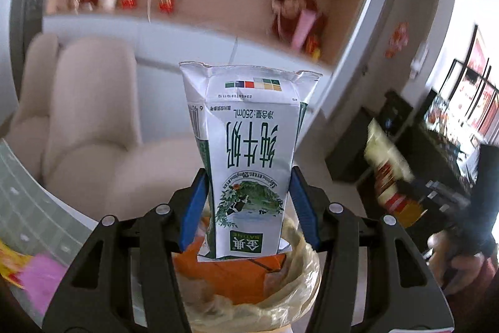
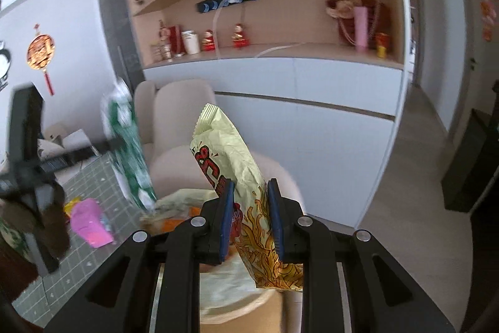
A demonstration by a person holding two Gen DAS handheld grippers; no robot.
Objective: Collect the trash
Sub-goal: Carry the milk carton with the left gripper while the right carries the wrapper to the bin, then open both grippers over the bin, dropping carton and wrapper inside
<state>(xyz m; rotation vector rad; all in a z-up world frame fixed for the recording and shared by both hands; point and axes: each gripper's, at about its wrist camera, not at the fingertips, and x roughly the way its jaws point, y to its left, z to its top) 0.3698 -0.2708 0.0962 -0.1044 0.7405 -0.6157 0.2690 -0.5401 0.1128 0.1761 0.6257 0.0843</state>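
Note:
My left gripper (image 1: 248, 186) is shut on a white and green milk carton (image 1: 246, 152), held upside down right above the bin (image 1: 299, 280), which has a yellowish liner and orange trash inside. In the right wrist view the carton (image 2: 128, 152) is blurred at the left, over the bin (image 2: 237, 286). My right gripper (image 2: 249, 195) is shut on a yellow snack bag (image 2: 237, 173) with red print, held above the bin's right side. The snack bag shows blurred in the left wrist view (image 1: 389, 173).
A grey cutting mat (image 2: 90, 239) at the left holds a pink wrapper (image 2: 89, 222) and a yellow scrap (image 2: 71, 205). A beige armchair (image 1: 90, 120) stands behind the bin. Shelves and white cabinets (image 2: 312, 102) line the back wall.

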